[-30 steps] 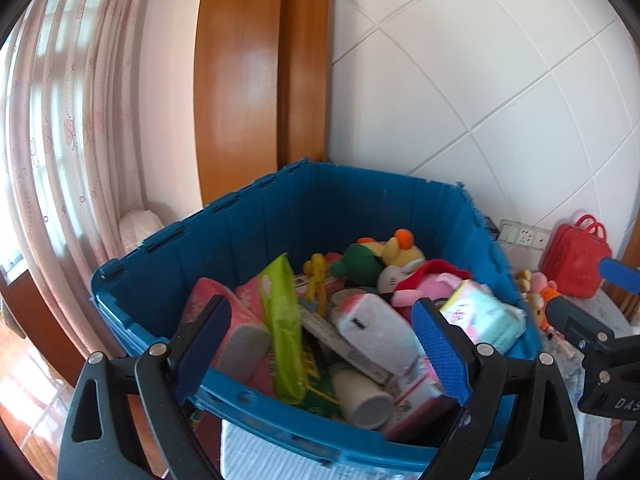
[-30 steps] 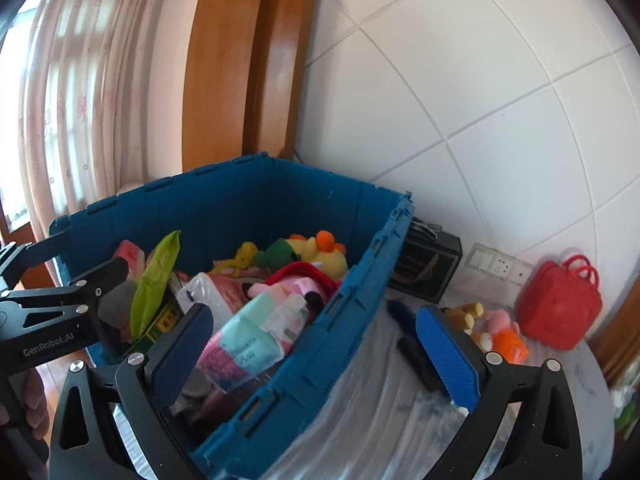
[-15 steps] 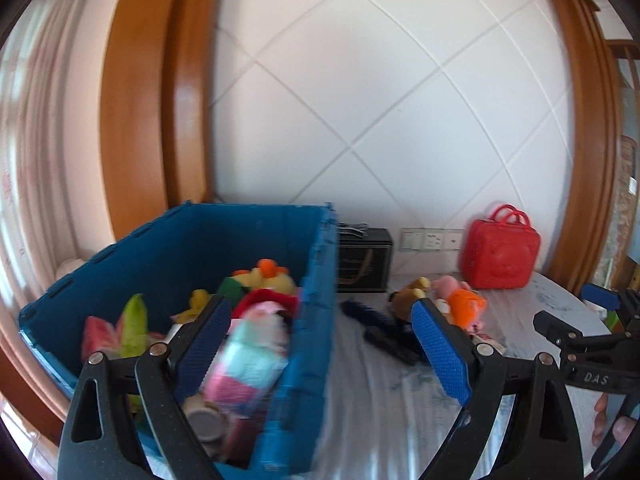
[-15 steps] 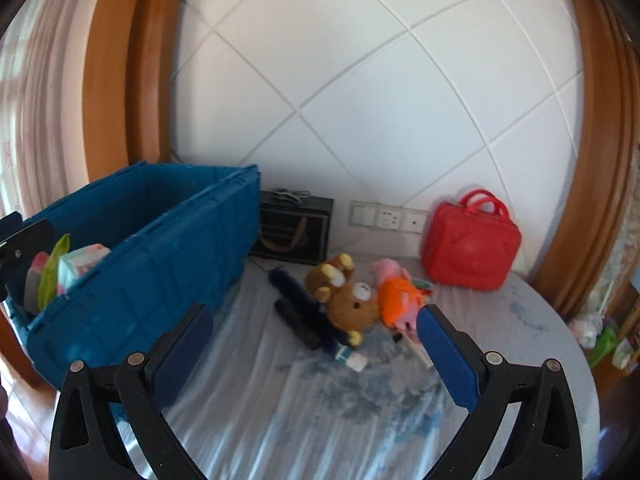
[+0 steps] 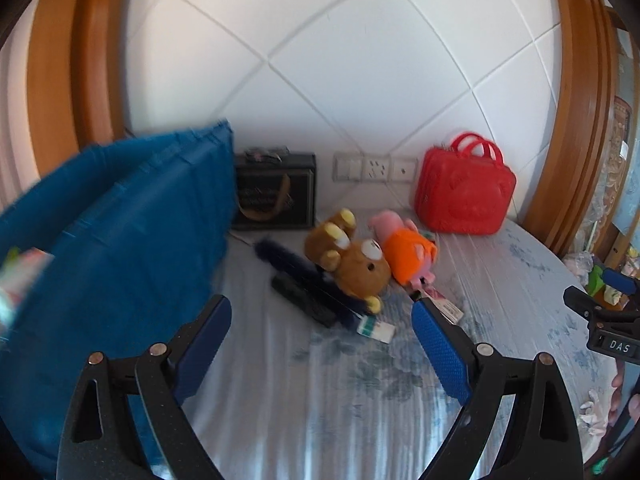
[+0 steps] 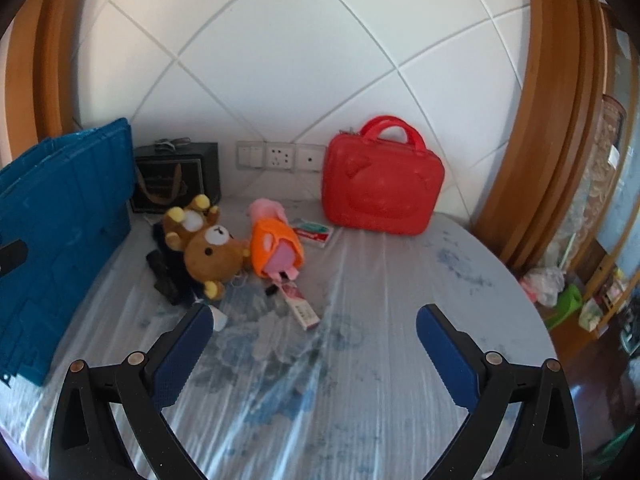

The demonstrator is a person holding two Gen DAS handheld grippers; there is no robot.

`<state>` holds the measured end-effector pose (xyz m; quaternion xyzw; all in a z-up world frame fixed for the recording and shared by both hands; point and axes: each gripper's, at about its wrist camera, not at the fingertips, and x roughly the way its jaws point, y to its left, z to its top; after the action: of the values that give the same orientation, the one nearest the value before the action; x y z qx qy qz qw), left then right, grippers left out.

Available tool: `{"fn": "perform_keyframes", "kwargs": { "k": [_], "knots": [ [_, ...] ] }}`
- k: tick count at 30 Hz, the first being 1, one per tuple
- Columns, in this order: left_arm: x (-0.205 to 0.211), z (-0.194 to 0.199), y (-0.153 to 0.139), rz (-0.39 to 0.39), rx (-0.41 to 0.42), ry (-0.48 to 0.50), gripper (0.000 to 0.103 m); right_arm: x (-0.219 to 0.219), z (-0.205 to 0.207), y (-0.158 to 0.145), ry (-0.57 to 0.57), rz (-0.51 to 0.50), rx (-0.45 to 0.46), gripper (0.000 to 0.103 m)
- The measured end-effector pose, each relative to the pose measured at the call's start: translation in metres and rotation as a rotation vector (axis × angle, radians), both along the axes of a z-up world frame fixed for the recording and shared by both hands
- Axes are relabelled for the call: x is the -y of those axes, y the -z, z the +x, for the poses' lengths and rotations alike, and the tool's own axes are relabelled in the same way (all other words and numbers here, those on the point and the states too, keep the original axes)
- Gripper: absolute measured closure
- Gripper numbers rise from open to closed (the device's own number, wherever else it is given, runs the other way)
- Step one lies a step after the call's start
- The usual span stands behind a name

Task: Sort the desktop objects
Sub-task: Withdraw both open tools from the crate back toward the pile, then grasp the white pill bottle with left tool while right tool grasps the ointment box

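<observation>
A second ago we were looking down into the blue crate, packed with toys and packets; now it has slid to the left edge of both wrist views, blurred, and the loose pile fills the middle instead — we have swung away from the bin to fetch the next item. Going left to right on the table: a dark flat object we cannot identify under the brown bear plush, the pink pig plush in orange touching it, small packets just below them, then the red case against the wall at upper right. Our left gripper and right gripper both stand spread wide, nothing between the pads — the pile is not yet reached.
</observation>
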<state>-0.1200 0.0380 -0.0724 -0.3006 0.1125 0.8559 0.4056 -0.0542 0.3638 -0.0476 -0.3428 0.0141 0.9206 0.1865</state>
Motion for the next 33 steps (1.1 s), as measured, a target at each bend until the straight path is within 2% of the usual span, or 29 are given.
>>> {"fn": "perform_keyframes", "kwargs": {
  "k": [2,9,16,22,26,28,29,30,31,33],
  "knots": [
    [-0.024,-0.003,0.027,-0.051,0.061,0.009,0.010,-0.015,-0.010,0.016,-0.004,-0.023,0.033,0.000],
    [-0.094,-0.011,0.111,-0.232,0.160,0.016,0.010,-0.059,-0.053,0.080,-0.005,-0.089,0.174,0.000],
    [-0.159,-0.021,0.166,-0.329,0.206,0.088,0.010,-0.089,-0.100,0.144,-0.021,-0.142,0.301,0.000],
    [-0.193,-0.038,0.209,-0.395,0.217,0.146,0.011,-0.100,-0.133,0.181,-0.043,-0.193,0.346,0.000],
    [-0.201,-0.041,0.227,-0.420,0.234,0.190,0.035,-0.099,-0.153,0.198,-0.073,-0.230,0.347,0.000],
    [-0.203,-0.039,0.232,-0.419,0.232,0.209,0.040,-0.097,-0.161,0.205,-0.085,-0.239,0.350,0.000],
    [-0.204,-0.037,0.233,-0.418,0.222,0.214,0.042,-0.095,-0.165,0.208,-0.091,-0.237,0.351,0.003],
    [-0.204,-0.036,0.233,-0.418,0.217,0.217,0.042,-0.094,-0.169,0.210,-0.097,-0.234,0.351,0.014],
    [-0.205,-0.035,0.234,-0.417,0.213,0.219,0.043,-0.092,-0.174,0.213,-0.105,-0.236,0.356,0.030],
    [-0.206,-0.035,0.235,-0.409,0.213,0.220,0.043,-0.091,-0.181,0.220,-0.115,-0.249,0.365,0.039]
  ]
}}
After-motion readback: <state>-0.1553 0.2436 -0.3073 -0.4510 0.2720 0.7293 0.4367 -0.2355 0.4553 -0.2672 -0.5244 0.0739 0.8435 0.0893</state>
